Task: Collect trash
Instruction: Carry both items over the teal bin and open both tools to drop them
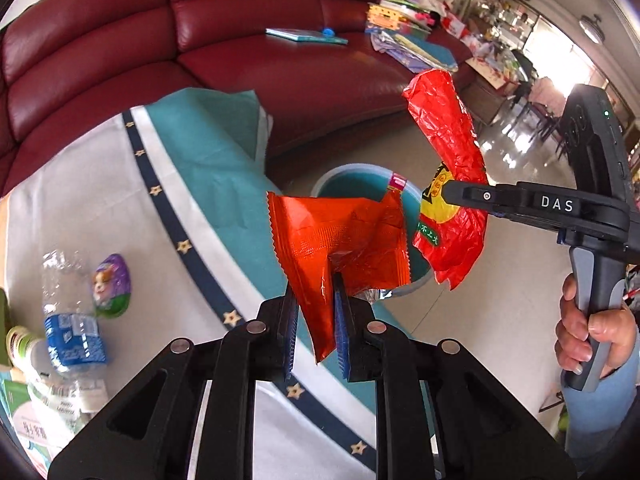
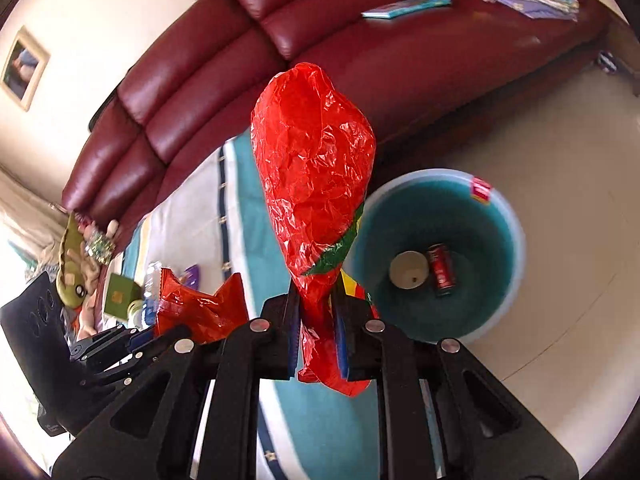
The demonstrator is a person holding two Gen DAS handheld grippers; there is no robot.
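Observation:
My left gripper (image 1: 316,320) is shut on an orange foil wrapper (image 1: 340,240), held over the table's edge just short of the teal bin (image 1: 360,178). My right gripper (image 2: 318,320) is shut on a crumpled red plastic bag (image 2: 316,168) that stands up above its fingers. From the left wrist view the red bag (image 1: 448,160) hangs beside the bin, pinched by the right gripper (image 1: 450,194). The bin (image 2: 496,288) on the floor holds a red can (image 2: 440,270) and a round lid (image 2: 409,270). In the right wrist view the orange wrapper (image 2: 196,308) sits lower left in the left gripper (image 2: 136,338).
A table with a white and teal cloth (image 1: 120,200) carries a crushed clear bottle (image 1: 70,312) and a purple egg-shaped packet (image 1: 112,284). A dark red leather sofa (image 1: 120,40) with books (image 1: 306,35) runs behind. A hand (image 1: 592,336) grips the right handle.

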